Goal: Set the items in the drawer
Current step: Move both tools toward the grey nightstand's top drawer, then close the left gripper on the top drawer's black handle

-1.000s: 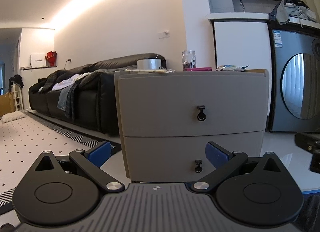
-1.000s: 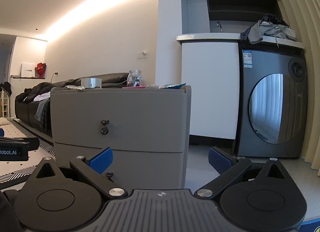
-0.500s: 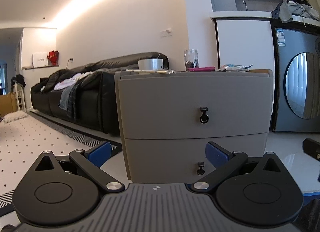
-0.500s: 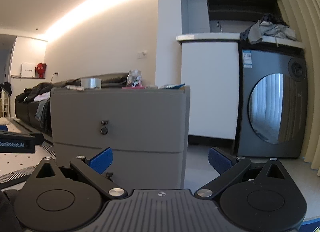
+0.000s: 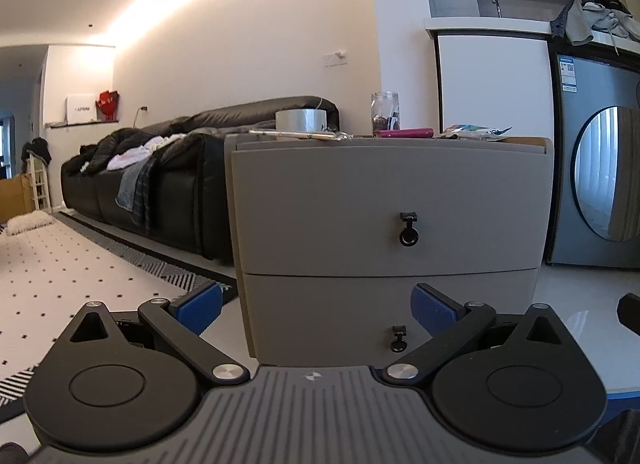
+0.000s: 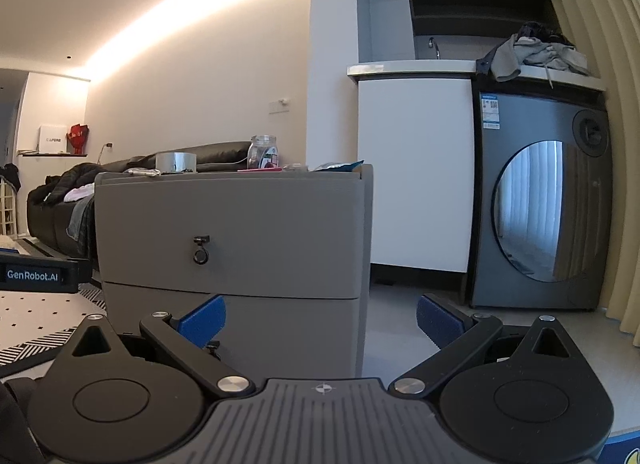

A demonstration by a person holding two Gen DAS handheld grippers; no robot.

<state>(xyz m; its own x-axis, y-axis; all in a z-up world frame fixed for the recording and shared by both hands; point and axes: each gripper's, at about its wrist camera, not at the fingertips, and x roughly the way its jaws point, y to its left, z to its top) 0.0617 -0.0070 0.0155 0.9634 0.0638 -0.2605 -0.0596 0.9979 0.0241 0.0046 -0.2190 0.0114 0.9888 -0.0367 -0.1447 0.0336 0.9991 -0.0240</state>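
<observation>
A grey two-drawer cabinet (image 5: 384, 208) (image 6: 236, 232) stands on the floor ahead, both drawers closed, each with a black ring pull: top pull (image 5: 408, 234) (image 6: 200, 253), bottom pull (image 5: 399, 340). On its top lie a tape roll (image 5: 301, 120) (image 6: 176, 162), a glass jar (image 5: 385, 112) (image 6: 262, 151), a pink flat item (image 5: 404, 132) and a snack packet (image 5: 476, 130) (image 6: 340, 165). My left gripper (image 5: 316, 304) is open and empty, facing the lower drawer. My right gripper (image 6: 320, 314) is open and empty, off the cabinet's right corner.
A black sofa (image 5: 152, 176) with clothes runs along the wall at left. A washing machine (image 6: 544, 216) (image 5: 600, 184) and white cupboard (image 6: 416, 168) stand to the right. A patterned rug (image 5: 60, 276) covers the floor at left. The left gripper's body (image 6: 36, 275) shows at the right view's left edge.
The left gripper has drifted left and slightly closer, so the cabinet sits further right and larger. The right view is almost the same. Both grippers stay open.
</observation>
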